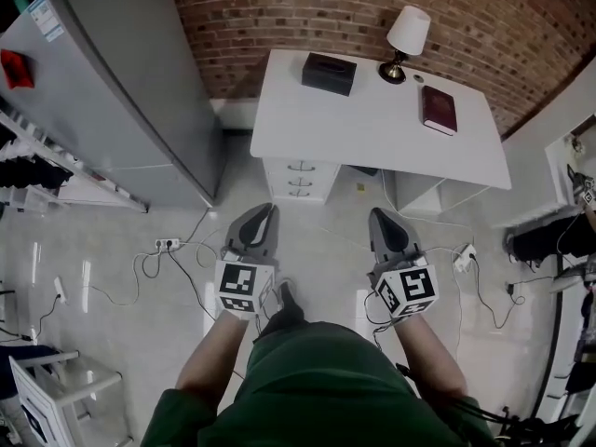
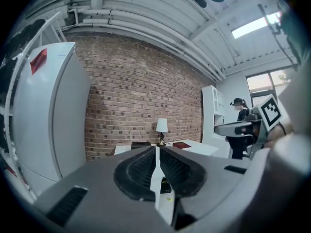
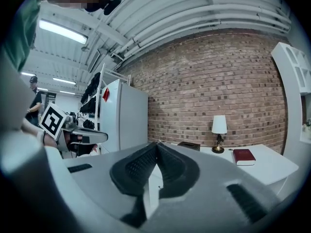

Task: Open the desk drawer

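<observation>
A white desk [image 1: 372,128] stands against the brick wall, with a stack of three closed drawers [image 1: 300,181] under its left side. My left gripper [image 1: 264,214] is held over the floor just in front of the drawers, its jaws shut with nothing between them. My right gripper [image 1: 380,218] hovers level with it, farther right, in front of the desk's open knee space, also shut and empty. In the left gripper view the left gripper [image 2: 156,149] points at the desk [image 2: 194,148]. In the right gripper view the right gripper [image 3: 156,145] does the same [image 3: 262,166].
On the desk sit a black box [image 1: 328,73], a small white-shaded lamp [image 1: 406,41] and a dark red book [image 1: 438,110]. A tall grey refrigerator [image 1: 121,91] stands to the left. Cables and a power strip [image 1: 168,244] lie on the tiled floor. A person [image 2: 241,111] stands at the right.
</observation>
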Tool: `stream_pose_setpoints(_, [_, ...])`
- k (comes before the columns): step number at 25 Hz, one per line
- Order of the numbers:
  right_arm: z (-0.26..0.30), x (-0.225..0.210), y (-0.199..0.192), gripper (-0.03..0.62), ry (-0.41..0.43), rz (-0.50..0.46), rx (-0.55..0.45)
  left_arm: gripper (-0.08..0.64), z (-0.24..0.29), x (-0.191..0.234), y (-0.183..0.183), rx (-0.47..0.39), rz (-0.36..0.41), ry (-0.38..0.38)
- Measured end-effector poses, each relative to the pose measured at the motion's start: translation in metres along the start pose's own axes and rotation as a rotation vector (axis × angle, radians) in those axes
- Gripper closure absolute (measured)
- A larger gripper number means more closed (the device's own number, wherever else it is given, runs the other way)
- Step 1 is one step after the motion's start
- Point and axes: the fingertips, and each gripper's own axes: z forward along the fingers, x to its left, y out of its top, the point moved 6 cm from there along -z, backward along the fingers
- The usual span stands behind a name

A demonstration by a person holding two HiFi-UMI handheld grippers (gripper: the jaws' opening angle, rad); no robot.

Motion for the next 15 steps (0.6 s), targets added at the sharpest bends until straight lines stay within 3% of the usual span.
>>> stream_pose_setpoints(9, [0.076,0.010,-0.013,0.592,0.001,0.013,0.078,0.535,0.050,0.063,-0.032,0.059,-0.043,-0.020])
stream_pose_setpoints(15, [0.104,-0.004,-0.021,0.592,0.004,0.030,0.095,0.535,0.079,0.068,-0.043,0.099,-0.071,-0.038])
